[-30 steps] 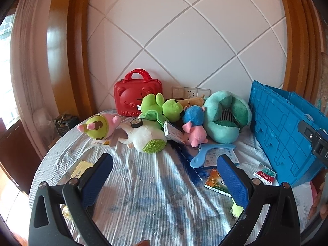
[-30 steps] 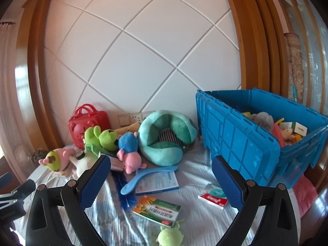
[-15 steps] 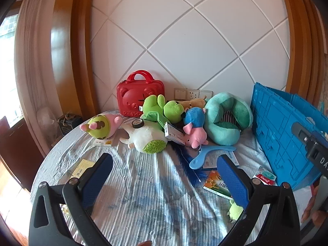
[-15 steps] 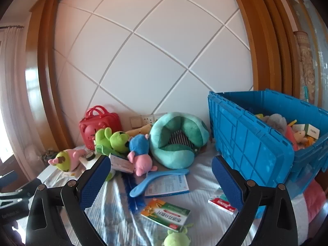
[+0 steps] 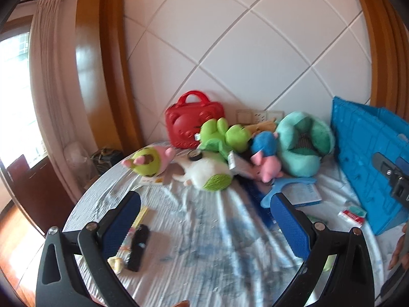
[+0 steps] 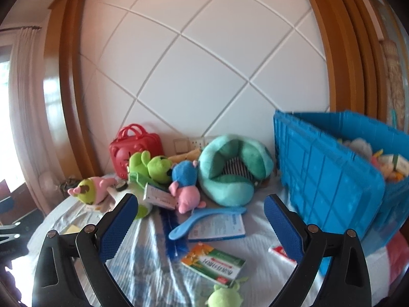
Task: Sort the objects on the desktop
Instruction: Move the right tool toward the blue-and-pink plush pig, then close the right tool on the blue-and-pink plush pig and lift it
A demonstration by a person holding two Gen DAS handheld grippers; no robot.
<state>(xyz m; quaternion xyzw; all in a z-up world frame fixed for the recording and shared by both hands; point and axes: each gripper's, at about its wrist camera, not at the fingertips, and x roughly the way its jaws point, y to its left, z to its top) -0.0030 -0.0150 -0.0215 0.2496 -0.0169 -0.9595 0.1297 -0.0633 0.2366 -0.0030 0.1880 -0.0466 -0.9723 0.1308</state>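
Soft toys crowd the back of the cloth-covered table [image 5: 204,243]: a green plush frog [image 6: 150,165], a blue-and-pink plush [image 6: 185,183], a white-and-green plush [image 5: 207,172] and a pink-hooded one [image 5: 148,160], beside a ribbed blue plastic crate [image 6: 329,168] already holding toys. Since a second ago the left view has swung left, bringing a black rectangular object [image 5: 138,247] into sight. Two flat boxes [image 6: 213,263] and one blue plastic brush [image 6: 202,218] lie near. Left gripper [image 5: 204,222] and right gripper [image 6: 202,220] both hover spread wide, empty.
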